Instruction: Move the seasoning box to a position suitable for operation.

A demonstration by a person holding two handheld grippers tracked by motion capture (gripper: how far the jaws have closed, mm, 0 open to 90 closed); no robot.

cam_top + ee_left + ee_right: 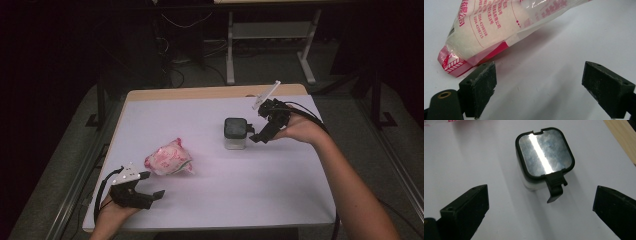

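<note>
The left gripper [150,185] is at the near left of the table [280,200], held low by a hand [112,212] that comes in from the near edge. Its jaws are spread wide and grasp nothing. They point to the bag [169,159], which lies just beyond them on the table; in the left gripper view one jaw is just beside the bag's red corner [451,63].

The right gripper [257,134] is at the far right, with the forearm [350,185] stretched out over the table and the wrist bent toward the left. Its jaws are also released and empty. The container [235,133] stands upright just left of them, its lid [545,151] closed and its latch [555,186] facing the gripper.
</note>
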